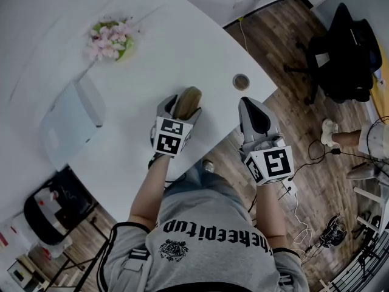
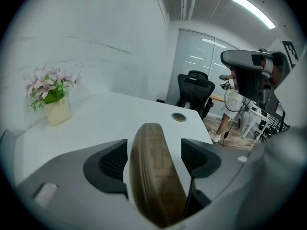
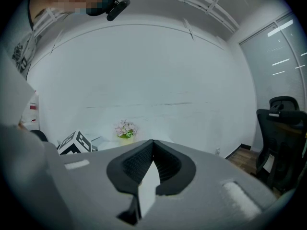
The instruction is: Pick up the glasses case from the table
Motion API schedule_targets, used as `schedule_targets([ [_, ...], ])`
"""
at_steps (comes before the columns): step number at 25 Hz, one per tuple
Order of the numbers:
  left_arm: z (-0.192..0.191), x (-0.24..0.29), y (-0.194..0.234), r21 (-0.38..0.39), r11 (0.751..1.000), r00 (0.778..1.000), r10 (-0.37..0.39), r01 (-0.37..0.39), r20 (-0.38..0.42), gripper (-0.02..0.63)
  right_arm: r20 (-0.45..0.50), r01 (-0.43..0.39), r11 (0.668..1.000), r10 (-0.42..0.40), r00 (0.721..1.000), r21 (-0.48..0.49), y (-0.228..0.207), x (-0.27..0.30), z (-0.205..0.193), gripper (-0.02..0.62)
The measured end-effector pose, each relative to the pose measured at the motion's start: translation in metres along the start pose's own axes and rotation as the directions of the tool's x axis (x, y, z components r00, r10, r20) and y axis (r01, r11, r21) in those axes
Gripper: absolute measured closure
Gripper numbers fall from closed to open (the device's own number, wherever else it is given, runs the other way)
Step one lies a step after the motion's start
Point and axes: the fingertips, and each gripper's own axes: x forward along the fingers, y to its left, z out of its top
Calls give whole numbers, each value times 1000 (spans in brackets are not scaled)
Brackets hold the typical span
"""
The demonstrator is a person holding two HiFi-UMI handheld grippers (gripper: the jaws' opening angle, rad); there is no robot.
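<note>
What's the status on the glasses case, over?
Left gripper open, fingers straddling glasses case, not clamped. Right gripper shut, empty. Case up on edge at table near edge. Nothing in the way.

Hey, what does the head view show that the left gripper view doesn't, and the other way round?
Only the head view: the person's shirt and the marker cubes on both tools.

Only the left gripper view: the ceiling light, and the left tool seen from inside, its open pads on either side of the case, with a gap at the right pad.

Both: the case, flowers, the table hole and the black chair.
</note>
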Motion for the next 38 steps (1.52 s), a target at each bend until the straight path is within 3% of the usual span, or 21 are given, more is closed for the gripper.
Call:
schedule_targets([
  [12,-13,14,2,-7,1000,998,5,-6,-55,252,-11,24,1000,-24,1000,19,-10,-1,-7,594],
  [17,-16,13,6,-19,1000,998,19,-20,-65,307,-8,23,999,-23,1000,22,-11,0,-7,594],
  [26,-17,10,6,5,999,996,36,-36,-83,310,-1,17,1000,-17,1000,22,-9,-2,-5,594],
  [38,3,-18,-7,-47,998,999,41,-40,22,310,25,-15,1000,15,1000,16,-1,-13,-2,594],
])
